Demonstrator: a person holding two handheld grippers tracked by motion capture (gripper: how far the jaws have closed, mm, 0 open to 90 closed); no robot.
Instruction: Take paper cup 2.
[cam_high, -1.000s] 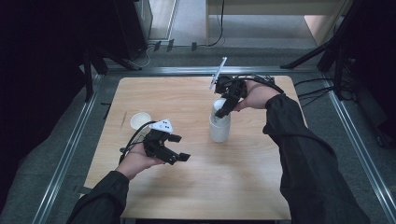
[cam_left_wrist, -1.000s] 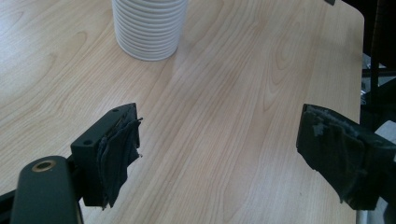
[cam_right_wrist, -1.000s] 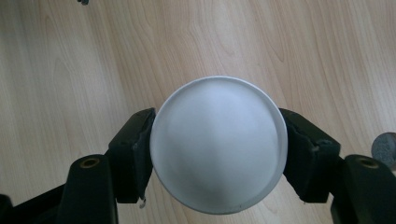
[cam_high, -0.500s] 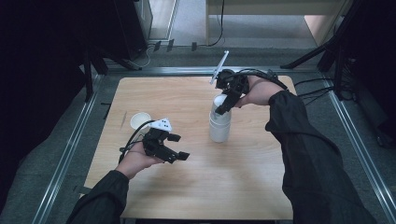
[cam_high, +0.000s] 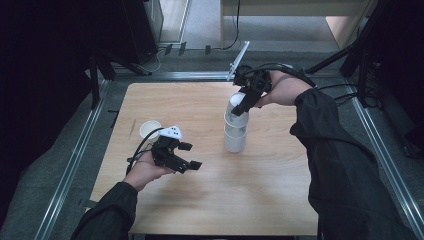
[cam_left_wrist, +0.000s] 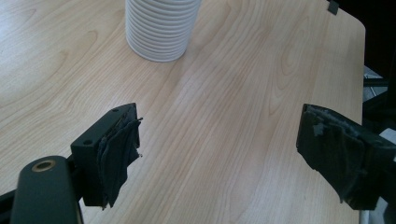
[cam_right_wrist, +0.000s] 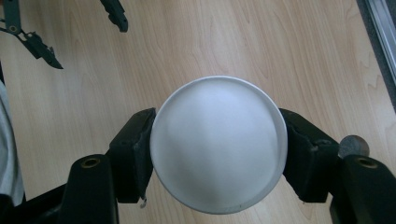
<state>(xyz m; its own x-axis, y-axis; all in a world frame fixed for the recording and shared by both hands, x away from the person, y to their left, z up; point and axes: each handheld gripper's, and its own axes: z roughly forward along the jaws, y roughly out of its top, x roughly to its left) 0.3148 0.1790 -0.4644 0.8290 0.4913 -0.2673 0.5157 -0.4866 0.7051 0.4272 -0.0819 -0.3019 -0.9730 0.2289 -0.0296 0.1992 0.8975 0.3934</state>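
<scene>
Step in hand, as I read it: lifting one white ribbed paper cup (cam_high: 240, 106) off the top of the white stack of nested paper cups (cam_high: 235, 135) that stands at centre right of the high view on the light wooden table (cam_high: 210, 200). My right tongs (cam_high: 244, 102) grip that top cup by its sides; in the right gripper view both black pads press against the cup's (cam_right_wrist: 218, 144) round white wall, jaws about half spread. The cup looks partly raised, its base not yet free of the stack. The next move calls for a straight upward pull until it clears, without dragging the lower cups over. My left tongs (cam_high: 187, 156), lower left of the high view, stand wide apart and hold nothing, pointing toward the stack's base (cam_left_wrist: 161, 28). A single white paper cup (cam_high: 150, 129) stands upright at the left of the table, near the left hand; nothing blocks the lift.
</scene>
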